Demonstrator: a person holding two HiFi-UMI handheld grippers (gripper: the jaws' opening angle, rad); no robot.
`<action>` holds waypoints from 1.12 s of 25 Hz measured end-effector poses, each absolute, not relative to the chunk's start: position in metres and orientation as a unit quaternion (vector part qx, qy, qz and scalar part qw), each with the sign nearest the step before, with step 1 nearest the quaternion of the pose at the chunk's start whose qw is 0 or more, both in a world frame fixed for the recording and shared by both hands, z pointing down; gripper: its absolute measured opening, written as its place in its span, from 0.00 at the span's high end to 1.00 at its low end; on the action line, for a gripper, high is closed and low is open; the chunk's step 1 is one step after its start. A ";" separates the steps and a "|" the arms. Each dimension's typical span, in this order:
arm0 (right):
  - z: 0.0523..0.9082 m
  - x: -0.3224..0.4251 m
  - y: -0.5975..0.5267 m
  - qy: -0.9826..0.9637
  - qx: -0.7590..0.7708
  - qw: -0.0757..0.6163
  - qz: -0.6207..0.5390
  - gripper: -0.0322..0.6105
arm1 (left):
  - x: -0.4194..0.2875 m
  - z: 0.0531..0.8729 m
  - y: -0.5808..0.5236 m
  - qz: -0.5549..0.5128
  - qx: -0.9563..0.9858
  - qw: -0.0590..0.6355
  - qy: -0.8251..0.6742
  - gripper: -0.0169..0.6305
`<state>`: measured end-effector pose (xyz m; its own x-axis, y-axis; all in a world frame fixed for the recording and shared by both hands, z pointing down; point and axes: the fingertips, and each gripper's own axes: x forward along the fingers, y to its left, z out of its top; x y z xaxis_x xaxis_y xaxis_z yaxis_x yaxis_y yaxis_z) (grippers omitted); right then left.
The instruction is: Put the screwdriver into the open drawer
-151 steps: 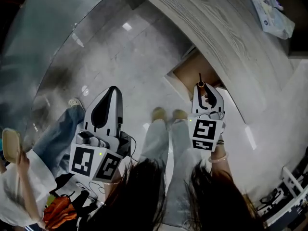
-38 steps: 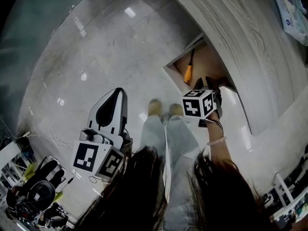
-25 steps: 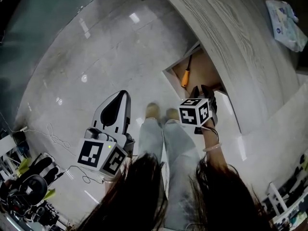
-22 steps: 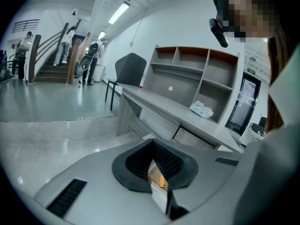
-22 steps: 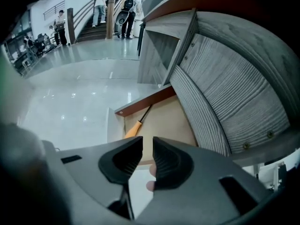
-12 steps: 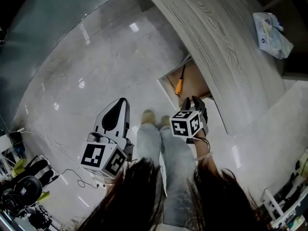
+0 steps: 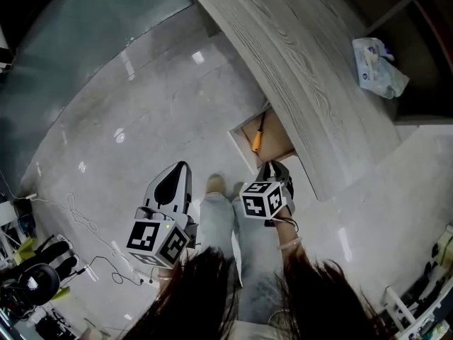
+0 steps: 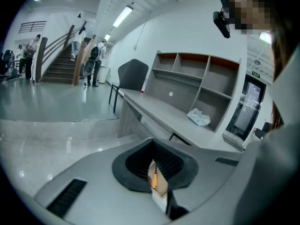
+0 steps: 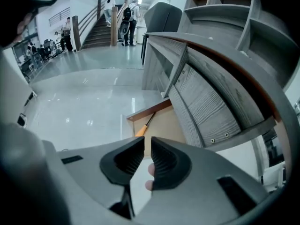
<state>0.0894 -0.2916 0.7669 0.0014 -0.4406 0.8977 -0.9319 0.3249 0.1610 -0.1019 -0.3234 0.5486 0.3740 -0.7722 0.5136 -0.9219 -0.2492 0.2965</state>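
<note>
The screwdriver (image 7: pixel 256 142), orange-handled with a dark shaft, lies along the left side of the open drawer (image 7: pixel 277 140) under the desk. It also shows in the right gripper view as the screwdriver (image 9: pixel 142 127) inside the drawer (image 9: pixel 166 125). My right gripper (image 7: pixel 272 166) hangs just short of the drawer's front, jaws together with only a thin slit and nothing between them (image 9: pixel 146 143). My left gripper (image 7: pixel 182 168) hovers over the floor to the left, shut and empty (image 8: pixel 152 144). Past its jaws the screwdriver (image 8: pixel 153 181) is partly visible.
The grey wood desk top (image 7: pixel 304 69) overhangs the drawer and carries a white packet (image 7: pixel 379 66). The person's legs and shoes (image 7: pixel 214 184) stand between the grippers. Cables (image 7: pixel 78 214) lie on the shiny floor at left. A dark chair (image 8: pixel 131 76) and shelves (image 8: pixel 197 74) stand by the desk.
Six seconds ago my right gripper held the screwdriver over the drawer; the tool now lies inside. Over the last second the right gripper has drawn back from the drawer. The left gripper has hardly moved.
</note>
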 end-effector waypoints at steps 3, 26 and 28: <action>0.755 0.088 -0.291 -0.663 0.519 0.474 0.256 0.86 | -0.100 0.540 -0.322 0.135 0.779 0.280 -0.545 0.95; 0.648 0.078 -0.291 -0.689 0.538 0.438 0.213 0.89 | -0.093 0.461 -0.299 0.140 0.804 0.240 -0.526 0.95; 0.634 0.076 -0.288 -0.693 0.542 0.431 0.201 0.89 | -0.091 0.453 -0.294 0.137 0.809 0.233 -0.522 0.95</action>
<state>0.0765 -0.2881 0.6340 -0.0418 -0.5780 0.8149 -0.9240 0.3326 0.1885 -0.0912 -0.2936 0.4532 0.4173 -0.7804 0.4657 -0.9085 -0.3466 0.2334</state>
